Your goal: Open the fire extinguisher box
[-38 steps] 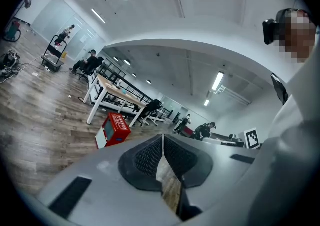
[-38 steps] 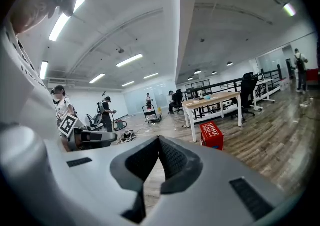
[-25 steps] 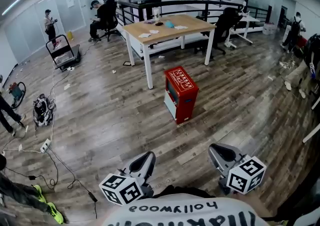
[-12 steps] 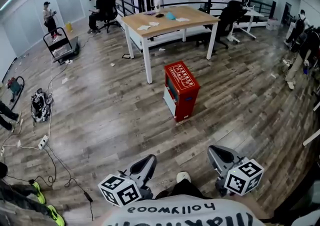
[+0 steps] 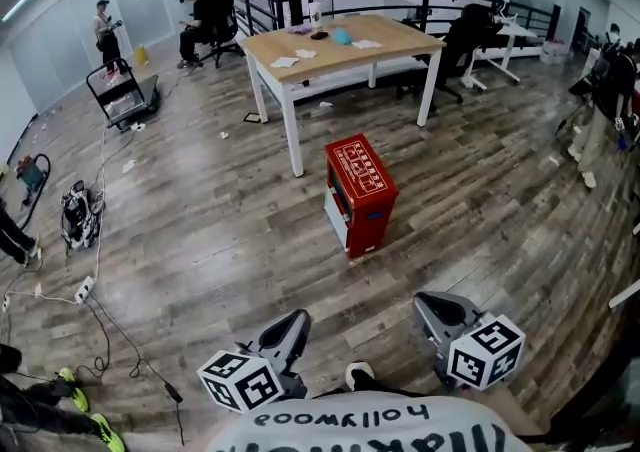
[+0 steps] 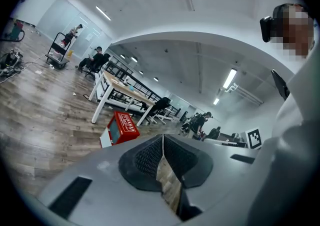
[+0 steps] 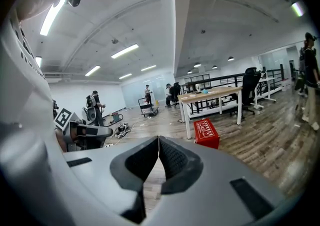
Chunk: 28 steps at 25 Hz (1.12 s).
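Wood-plank floor [image 5: 200, 240] all round, and the fire extinguisher box [image 5: 358, 192] stands on it in the open. The big wooden tabletop [image 5: 340, 45] is just beyond the box on its far side, with one white leg near the box's back corner. The box is red and upright, label on top, paler front panel turned toward the person's left. The door looks shut; can't make out a latch or handle from here. Both tools are well short of the box on its near side, held low by the body, touching nothing. On the left tool [image 6: 163, 139] the pads are pressed together with nothing between them. The right tool [image 7: 159, 140] is the same: tips meeting, empty. A loose cable [image 5: 120, 330] lies well off to the left of the box, not on the straight line to it. My read: the step in hand is the approach, task barely started. To do it well, close on the box from its panel side, not the red flank, so the door edge sits square to the tools. Get low, the box is short. Spread one tool before reaching, since closed tips can't take a handle. Find the latch edge first, then pull along the hinge arc, not straight back. The box looks free-standing and may slide or tip, so I'd brace its top with the other tool.
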Tool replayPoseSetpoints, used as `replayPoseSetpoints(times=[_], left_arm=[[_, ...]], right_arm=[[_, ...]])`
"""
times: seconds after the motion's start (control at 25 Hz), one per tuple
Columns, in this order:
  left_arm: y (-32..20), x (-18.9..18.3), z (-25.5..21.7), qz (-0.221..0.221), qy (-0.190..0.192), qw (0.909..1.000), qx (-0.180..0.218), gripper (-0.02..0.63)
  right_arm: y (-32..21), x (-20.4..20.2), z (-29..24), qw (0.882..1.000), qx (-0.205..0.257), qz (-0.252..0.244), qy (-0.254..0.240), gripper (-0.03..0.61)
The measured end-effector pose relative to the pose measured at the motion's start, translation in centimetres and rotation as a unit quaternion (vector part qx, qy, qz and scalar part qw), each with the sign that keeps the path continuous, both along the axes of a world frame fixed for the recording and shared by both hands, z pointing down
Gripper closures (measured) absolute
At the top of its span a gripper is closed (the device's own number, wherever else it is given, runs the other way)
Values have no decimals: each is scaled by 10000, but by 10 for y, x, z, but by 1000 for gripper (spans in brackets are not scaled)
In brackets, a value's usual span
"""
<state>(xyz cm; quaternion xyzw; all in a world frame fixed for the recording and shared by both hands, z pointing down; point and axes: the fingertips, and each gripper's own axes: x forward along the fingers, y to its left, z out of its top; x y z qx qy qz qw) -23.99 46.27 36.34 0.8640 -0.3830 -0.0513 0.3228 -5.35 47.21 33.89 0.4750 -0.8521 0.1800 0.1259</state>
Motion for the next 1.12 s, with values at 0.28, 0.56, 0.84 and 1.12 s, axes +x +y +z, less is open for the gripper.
replayPoseSetpoints(times=[0.28,0.56,0.84,1.12], left_arm=[[-42,24,1,-143,6,9999,-32,598],[-82,51,3,-199,12,9998,-1,598],[-111,66,7,-323,12,9995,3,598],[-121,80,10,-244,-78,9997,9,598]], right_arm=[[-48,22,3,9998,-50,-202,75,568],[-88,43,10,9992,-75,-371,89,568],[-120,58,15,9986,-84,-502,127,568],[-140,61,18,9976,-146,-652,182,568]])
